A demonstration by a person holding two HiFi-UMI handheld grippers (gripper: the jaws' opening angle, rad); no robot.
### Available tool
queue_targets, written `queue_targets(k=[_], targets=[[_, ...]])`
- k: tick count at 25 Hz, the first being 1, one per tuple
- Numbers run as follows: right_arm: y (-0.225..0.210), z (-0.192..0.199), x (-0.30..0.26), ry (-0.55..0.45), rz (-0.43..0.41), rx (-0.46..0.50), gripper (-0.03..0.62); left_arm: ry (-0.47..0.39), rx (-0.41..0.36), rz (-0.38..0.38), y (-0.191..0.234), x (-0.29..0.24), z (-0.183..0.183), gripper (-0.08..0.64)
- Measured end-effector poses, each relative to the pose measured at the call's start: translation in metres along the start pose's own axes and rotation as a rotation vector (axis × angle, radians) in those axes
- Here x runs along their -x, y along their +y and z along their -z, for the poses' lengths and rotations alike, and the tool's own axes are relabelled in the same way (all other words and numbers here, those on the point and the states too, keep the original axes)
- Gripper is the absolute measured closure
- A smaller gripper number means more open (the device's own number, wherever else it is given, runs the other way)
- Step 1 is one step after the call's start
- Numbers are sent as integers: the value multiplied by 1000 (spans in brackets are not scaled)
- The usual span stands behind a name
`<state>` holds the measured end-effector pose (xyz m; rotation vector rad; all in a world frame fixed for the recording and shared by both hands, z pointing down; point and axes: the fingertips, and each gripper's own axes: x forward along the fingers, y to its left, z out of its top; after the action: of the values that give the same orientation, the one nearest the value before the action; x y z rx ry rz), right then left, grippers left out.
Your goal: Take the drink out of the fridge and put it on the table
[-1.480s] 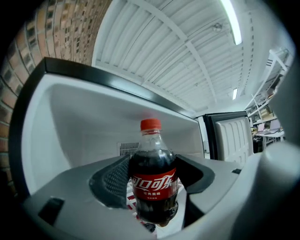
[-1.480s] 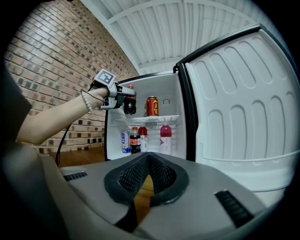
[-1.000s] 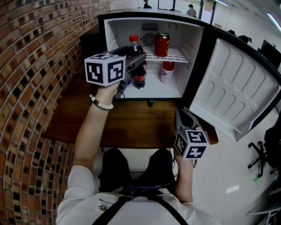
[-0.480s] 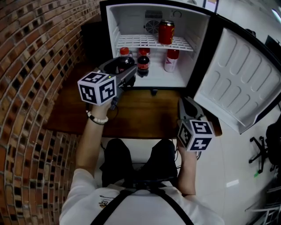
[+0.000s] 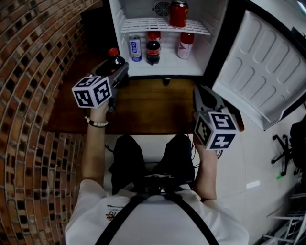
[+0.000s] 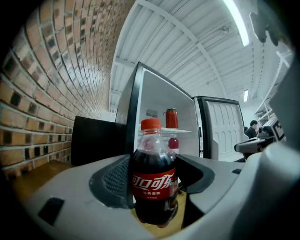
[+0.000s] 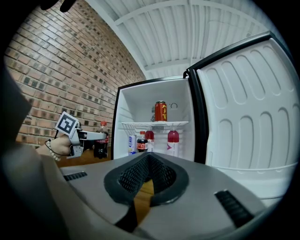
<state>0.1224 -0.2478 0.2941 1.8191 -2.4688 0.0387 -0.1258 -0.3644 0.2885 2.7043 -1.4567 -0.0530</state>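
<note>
A small cola bottle (image 5: 114,61) with a red cap and red label stands upright between the jaws of my left gripper (image 5: 118,72), which is shut on its body (image 6: 153,180). It is outside the open fridge (image 5: 165,71), low over the left part of the wooden table (image 5: 153,110); whether its base touches the wood I cannot tell. The right gripper view also shows the bottle (image 7: 101,140) left of the fridge. My right gripper (image 5: 204,97) hovers at the table's right side, shut with nothing in it (image 7: 143,187).
Inside the fridge a red can (image 5: 179,13) stands on the wire shelf. Below are a blue-white can (image 5: 136,48), another cola bottle (image 5: 152,51) and a pink bottle (image 5: 185,44). The white door (image 5: 258,72) hangs open at the right. A brick wall (image 5: 33,72) runs along the left.
My left gripper has pulled the cola bottle out of the fridge, leftward and toward me, lower over the table. The right gripper has barely moved.
</note>
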Motion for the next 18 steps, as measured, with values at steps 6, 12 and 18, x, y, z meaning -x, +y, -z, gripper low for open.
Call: queue_targets(k=[6,12,18], targets=[[0,0,1,-3,4,-3,603,27,23,-66,28,4,30,258],[0,0,-1,-2,3,-2,603,53,35,-130,51,5,59,258],[1,2,-1,2,4,-3,603,82,31,-180,69,6,84,258]])
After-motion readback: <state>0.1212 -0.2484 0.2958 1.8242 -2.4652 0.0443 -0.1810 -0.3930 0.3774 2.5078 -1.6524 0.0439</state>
